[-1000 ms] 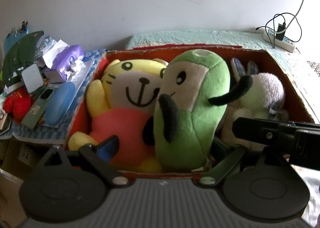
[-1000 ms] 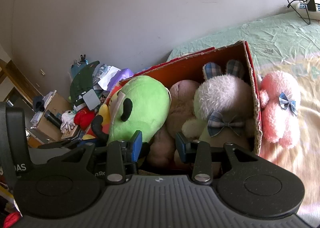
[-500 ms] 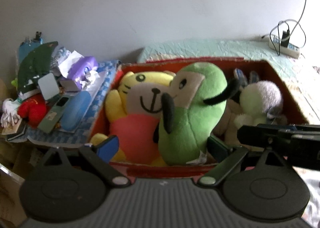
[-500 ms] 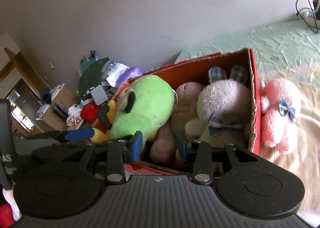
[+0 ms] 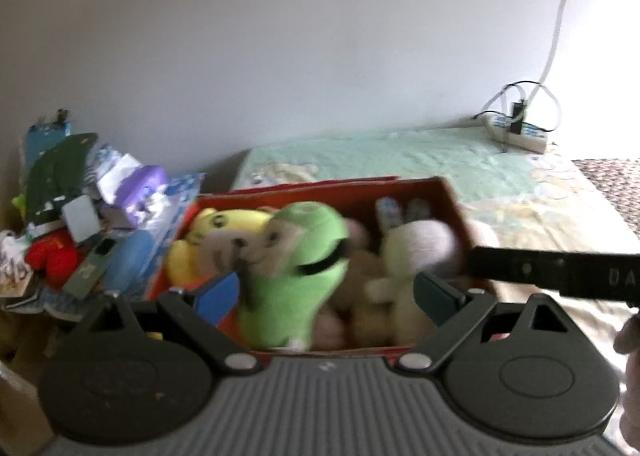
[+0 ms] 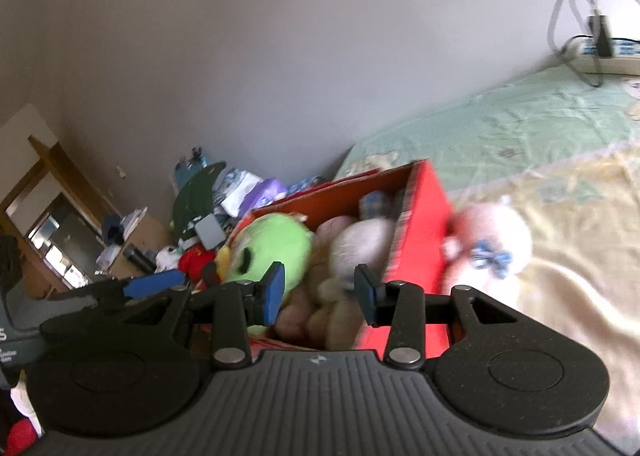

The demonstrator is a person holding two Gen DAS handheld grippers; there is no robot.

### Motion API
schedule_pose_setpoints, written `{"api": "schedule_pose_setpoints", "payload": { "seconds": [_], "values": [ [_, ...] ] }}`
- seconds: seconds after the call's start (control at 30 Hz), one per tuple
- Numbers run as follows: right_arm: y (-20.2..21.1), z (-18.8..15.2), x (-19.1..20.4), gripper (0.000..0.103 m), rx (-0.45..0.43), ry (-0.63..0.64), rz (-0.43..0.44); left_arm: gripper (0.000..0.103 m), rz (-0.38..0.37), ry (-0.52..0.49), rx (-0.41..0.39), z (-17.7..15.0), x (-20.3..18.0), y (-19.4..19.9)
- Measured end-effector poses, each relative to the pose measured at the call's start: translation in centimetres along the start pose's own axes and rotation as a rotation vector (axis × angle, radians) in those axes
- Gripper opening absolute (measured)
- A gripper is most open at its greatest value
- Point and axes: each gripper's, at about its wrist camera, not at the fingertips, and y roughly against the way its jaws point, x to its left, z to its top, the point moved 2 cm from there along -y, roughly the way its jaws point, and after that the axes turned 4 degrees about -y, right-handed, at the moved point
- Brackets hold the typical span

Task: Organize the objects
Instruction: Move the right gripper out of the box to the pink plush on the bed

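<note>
- Left gripper (image 5: 326,290) hovered at lower centre, fingers spread, empty.
- Right gripper (image 6: 318,292) likewise parted, grasping nothing.
- Box (image 6: 420,252) at mid-frame held a green plush (image 5: 296,280).

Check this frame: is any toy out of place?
Yes. The pink plush lies on the bed outside the red box, against its side wall, while the green plush and others sit inside.
</note>
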Motion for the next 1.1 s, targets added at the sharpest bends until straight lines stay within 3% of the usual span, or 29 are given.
{"api": "schedule_pose_setpoints", "payload": {
  "seconds": [0.17, 0.4, 0.57, 1.0, 1.03, 1.1],
  "values": [
    [1.8, 0.6, -3.7, 0.043, -0.004, -0.043, -0.059, 0.094, -0.089, -0.002, 0.007, 0.4, -3.4, 0.1],
    [1.6, 0.1, -8.7, 0.043, 0.071, -0.096, -0.128, 0.093, -0.185, -0.034, 0.032, 0.3, -8.4, -0.3],
    [-0.1, -0.4, -11.3, 0.043, 0.145, -0.131, -0.108, 0.089, -0.267, -0.028, 0.062, 0.0, -10.8, -0.4],
    [-5.8, -1.6, -13.6, 0.043, 0.261, -0.232, -0.019, 0.089, -0.23, 0.023, 0.149, -1.3, -12.0, -1.2],
    [-6.0, -1.8, -13.9, 0.042, 0.264, -0.247, -0.009, 0.089, -0.227, 0.027, 0.151, -1.4, -12.0, -1.2],
    [-6.1, -1.9, -14.2, 0.029, 0.264, -0.266, -0.002, 0.089, -0.221, 0.032, 0.155, -1.4, -11.9, -1.2]
  ]
}}
